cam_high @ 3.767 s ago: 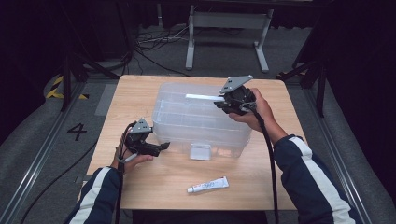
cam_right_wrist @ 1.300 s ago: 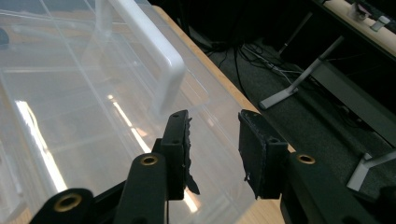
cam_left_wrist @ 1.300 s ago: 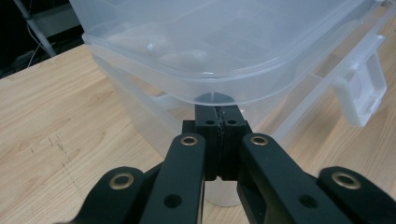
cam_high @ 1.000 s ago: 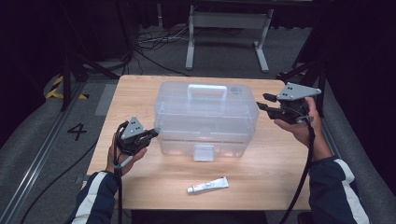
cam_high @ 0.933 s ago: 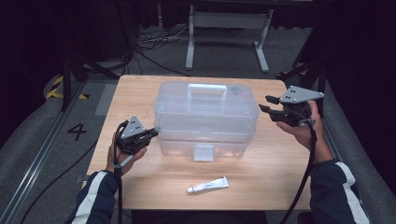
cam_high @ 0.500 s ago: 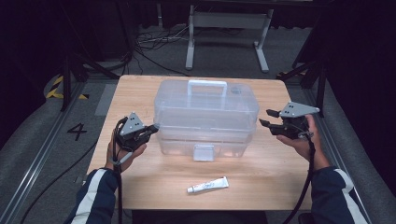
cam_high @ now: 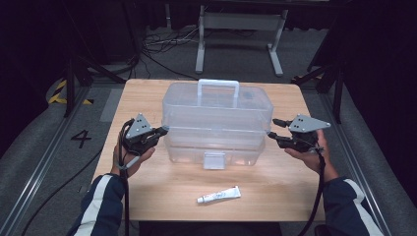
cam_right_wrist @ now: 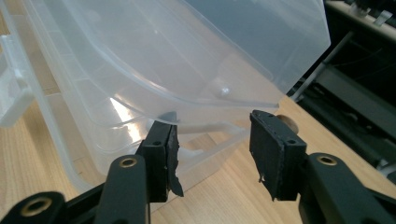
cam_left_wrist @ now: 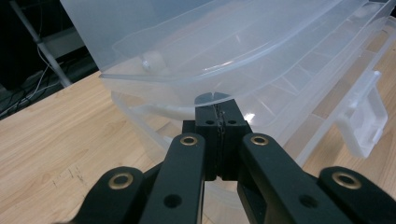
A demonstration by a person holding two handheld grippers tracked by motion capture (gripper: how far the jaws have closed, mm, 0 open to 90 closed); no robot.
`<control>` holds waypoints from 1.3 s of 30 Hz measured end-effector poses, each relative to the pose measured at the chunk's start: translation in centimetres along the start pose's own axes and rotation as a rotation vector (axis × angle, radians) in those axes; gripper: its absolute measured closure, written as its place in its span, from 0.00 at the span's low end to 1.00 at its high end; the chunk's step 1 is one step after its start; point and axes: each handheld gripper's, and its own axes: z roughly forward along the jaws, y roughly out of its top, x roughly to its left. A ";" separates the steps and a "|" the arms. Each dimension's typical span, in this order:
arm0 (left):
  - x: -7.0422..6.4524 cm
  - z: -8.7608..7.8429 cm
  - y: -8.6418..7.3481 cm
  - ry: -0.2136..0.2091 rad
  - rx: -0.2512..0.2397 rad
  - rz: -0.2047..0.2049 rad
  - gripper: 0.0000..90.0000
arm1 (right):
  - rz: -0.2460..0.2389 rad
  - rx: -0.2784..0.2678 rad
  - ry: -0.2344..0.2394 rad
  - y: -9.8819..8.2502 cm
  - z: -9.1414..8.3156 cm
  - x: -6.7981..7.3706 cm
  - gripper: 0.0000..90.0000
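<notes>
A clear plastic storage box (cam_high: 216, 125) is seen standing on the middle of the wooden surface (cam_high: 147, 184), toward its far half. The box is built in stacked tiers, with a domed lid on top, and a white carrying handle (cam_high: 218, 88) is raised upright above the lid. A white latch (cam_high: 214, 160) is set on the middle of the near wall. Through the clear walls, ribbed dividers are made out in the lower tier in the left gripper view; whether anything lies in the compartments cannot be told, as nothing distinct is seen through the plastic.

The left hand-held gripper (cam_high: 164, 130) is held at the left end of the box, level with the seam between the tiers. In the left gripper view its jaws are seen pressed together, with the tips (cam_left_wrist: 217, 109) set right against a small tab under the rim of the upper tier; whether the tab is actually pinched cannot be told.

The right hand-held gripper (cam_high: 273, 128) is held at the right end of the box, just beside the wall at about the same height. Its jaws are spread partway, having just been opening, and in the right gripper view the lip of the upper tier is seen just above and beyond the gap (cam_right_wrist: 212, 140), with the pads not pressed on it.

A small white tube (cam_high: 219, 195) is seen lying on the near part of the surface, well apart from the box and from both hands.
</notes>
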 end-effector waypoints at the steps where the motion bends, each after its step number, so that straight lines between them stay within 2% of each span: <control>1: -0.1 0.0 0.0 -0.001 0.001 -0.001 0.97 | -0.006 -0.010 -0.007 -0.1 0.0 0.1 0.61; 4: -0.2 0.0 0.0 0.012 0.002 0.003 0.96 | -0.009 -0.018 -0.015 -0.1 -0.1 0.2 0.62; 11: -0.2 -0.4 -0.4 0.022 0.011 0.007 0.84 | -0.043 -0.071 -0.042 0.2 -0.4 0.7 0.67; 16: -0.2 -0.8 -0.8 0.014 0.018 0.001 0.74 | -0.065 -0.103 -0.082 0.3 -0.5 1.0 0.73; 19: -0.3 -1.0 -1.0 0.010 0.022 0.009 0.72 | -0.075 -0.112 -0.098 0.3 -0.5 1.2 0.76; 24: -0.4 -1.2 -1.3 -0.016 0.025 0.005 0.68 | -0.076 -0.135 -0.130 0.5 -0.5 1.4 0.79; 30: -1.0 -1.2 -1.7 -0.069 0.045 0.026 0.62 | -0.060 -0.174 -0.162 0.5 -0.7 1.5 0.82; 39: -1.8 0.1 -2.2 -0.116 0.099 0.048 0.57 | -0.044 -0.206 -0.196 0.5 -0.5 1.6 0.83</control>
